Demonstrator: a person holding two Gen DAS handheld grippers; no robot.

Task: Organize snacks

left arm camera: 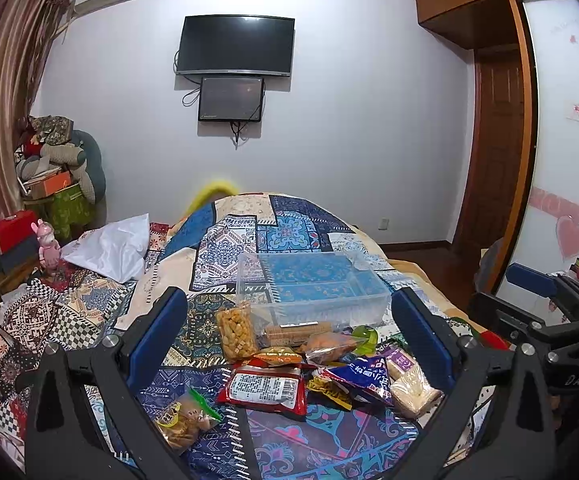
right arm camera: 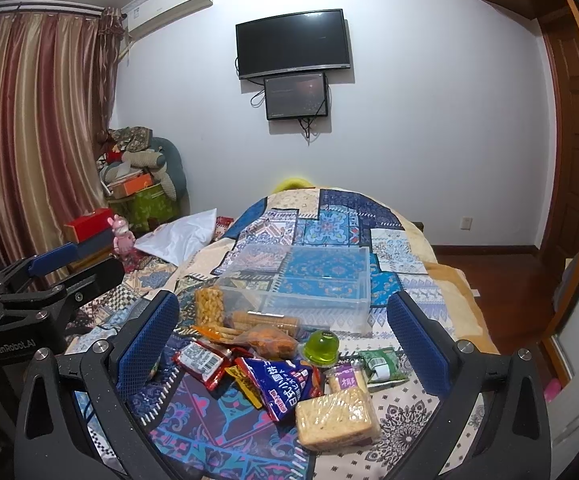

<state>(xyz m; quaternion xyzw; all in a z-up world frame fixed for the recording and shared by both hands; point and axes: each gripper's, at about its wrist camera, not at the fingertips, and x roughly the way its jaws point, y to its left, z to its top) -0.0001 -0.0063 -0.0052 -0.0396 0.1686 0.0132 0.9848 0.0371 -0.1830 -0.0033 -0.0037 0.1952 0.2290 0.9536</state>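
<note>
My left claw (left arm camera: 289,332) and right claw (right arm camera: 283,328) gape wide, empty; snack pile (right arm camera: 273,364) between fingers, clear bin (right arm camera: 301,280) at twelve o'clock.

You are in a home bedroom. A bed (left arm camera: 281,216) spread with a patchwork quilt fills the middle of the room, with a white pillow (left arm camera: 109,248) lying on it. A dark television (left arm camera: 235,45) hangs on the pale wall, with a smaller screen (left arm camera: 230,99) just below it. Striped curtains (right arm camera: 29,120) cover the left side beneath an air conditioner (right arm camera: 169,6). A wooden wardrobe (left arm camera: 493,92) stands at right, and boxes and cushions (left arm camera: 55,176) are piled in the corner.
</note>
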